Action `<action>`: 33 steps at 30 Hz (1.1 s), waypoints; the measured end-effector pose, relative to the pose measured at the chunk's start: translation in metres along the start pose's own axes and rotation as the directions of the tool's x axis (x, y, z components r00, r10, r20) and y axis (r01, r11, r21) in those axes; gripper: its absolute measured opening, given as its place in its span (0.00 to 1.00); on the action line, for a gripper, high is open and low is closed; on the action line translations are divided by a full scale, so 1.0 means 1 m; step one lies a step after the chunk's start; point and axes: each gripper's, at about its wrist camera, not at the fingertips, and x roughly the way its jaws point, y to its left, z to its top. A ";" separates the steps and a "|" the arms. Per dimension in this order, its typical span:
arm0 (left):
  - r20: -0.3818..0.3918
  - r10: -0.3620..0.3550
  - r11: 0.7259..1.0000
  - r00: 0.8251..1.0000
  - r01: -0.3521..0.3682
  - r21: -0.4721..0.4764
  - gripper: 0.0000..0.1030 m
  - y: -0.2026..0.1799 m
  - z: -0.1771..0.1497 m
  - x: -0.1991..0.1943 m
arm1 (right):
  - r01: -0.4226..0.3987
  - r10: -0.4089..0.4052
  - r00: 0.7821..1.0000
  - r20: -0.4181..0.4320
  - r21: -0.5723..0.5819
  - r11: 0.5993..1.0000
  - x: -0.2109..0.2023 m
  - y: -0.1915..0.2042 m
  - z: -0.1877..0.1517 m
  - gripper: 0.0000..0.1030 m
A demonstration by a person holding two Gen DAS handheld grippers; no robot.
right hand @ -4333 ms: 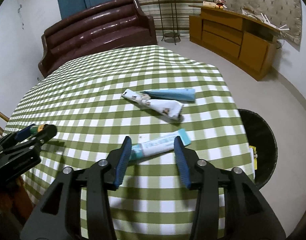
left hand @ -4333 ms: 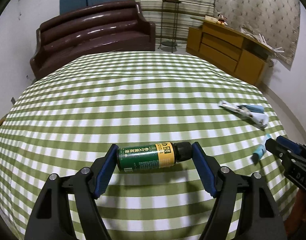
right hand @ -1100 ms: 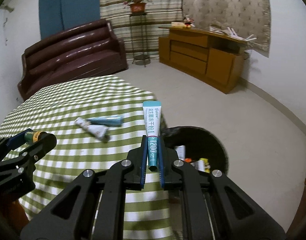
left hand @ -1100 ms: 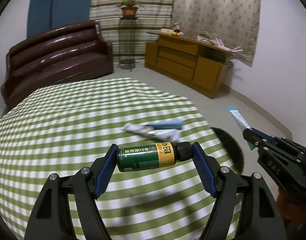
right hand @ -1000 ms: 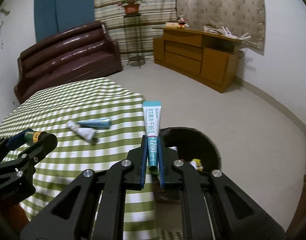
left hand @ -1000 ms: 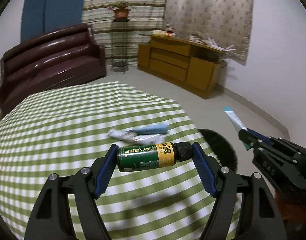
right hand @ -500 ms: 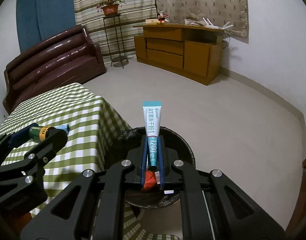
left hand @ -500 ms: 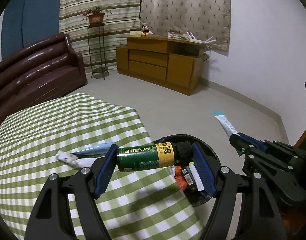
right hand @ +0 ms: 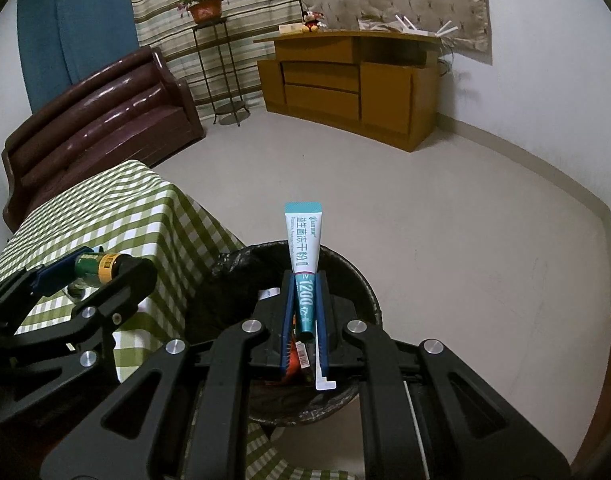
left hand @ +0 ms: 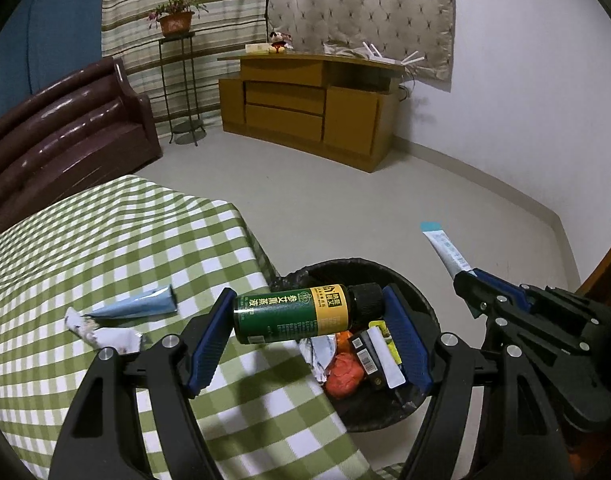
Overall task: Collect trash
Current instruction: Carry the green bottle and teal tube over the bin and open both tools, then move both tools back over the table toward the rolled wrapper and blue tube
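Observation:
My left gripper (left hand: 307,314) is shut on a green bottle (left hand: 293,312) with a yellow label and black cap, held lengthwise between the blue pads at the table's corner, beside the black trash bin (left hand: 421,304). My right gripper (right hand: 304,292) is shut on a white and teal tube (right hand: 302,242) that stands up from the pads directly over the bin (right hand: 357,280). The bin holds orange, yellow and white rubbish. From the left wrist view the right gripper (left hand: 463,276) and its tube (left hand: 443,246) show at the right. A blue tube (left hand: 135,306) and a crumpled white wrapper (left hand: 105,332) lie on the table.
The green-checked tablecloth (left hand: 105,240) hangs down next to the bin. A brown sofa (right hand: 97,124), a plant stand (right hand: 217,68) and a wooden cabinet (right hand: 353,84) stand along the far walls, with bare floor (right hand: 425,220) between them and the bin.
Both grippers have swung right and sunk from over the table to the bin. The bottle and the tube stay clamped as before.

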 end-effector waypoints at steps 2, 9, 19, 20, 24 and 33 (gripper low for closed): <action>-0.005 -0.002 1.000 1.000 0.002 0.003 0.70 0.000 0.000 0.003 | -0.003 0.003 1.000 -0.006 0.005 1.000 0.004 0.000 0.001 0.10; -0.024 -0.009 1.000 1.000 0.009 -0.009 0.70 0.002 0.006 0.011 | -0.012 0.012 1.000 -0.013 0.020 1.000 0.012 -0.005 0.002 0.17; -0.025 -0.008 1.000 1.000 0.008 -0.007 0.71 -0.001 0.009 0.015 | -0.007 0.007 1.000 -0.011 0.031 1.000 0.013 -0.008 0.002 0.17; -0.026 -0.004 1.000 1.000 0.004 -0.009 0.71 0.000 0.010 0.016 | -0.006 0.006 1.000 -0.011 0.032 0.999 0.013 -0.009 0.002 0.17; -0.026 -0.003 1.000 1.000 0.002 -0.007 0.71 -0.003 0.010 0.019 | -0.004 0.004 1.000 -0.010 0.041 0.999 0.013 -0.012 0.002 0.17; -0.027 -0.002 1.000 1.000 0.002 -0.013 0.72 -0.002 0.010 0.019 | -0.004 0.004 1.000 -0.010 0.044 0.999 0.013 -0.013 0.002 0.17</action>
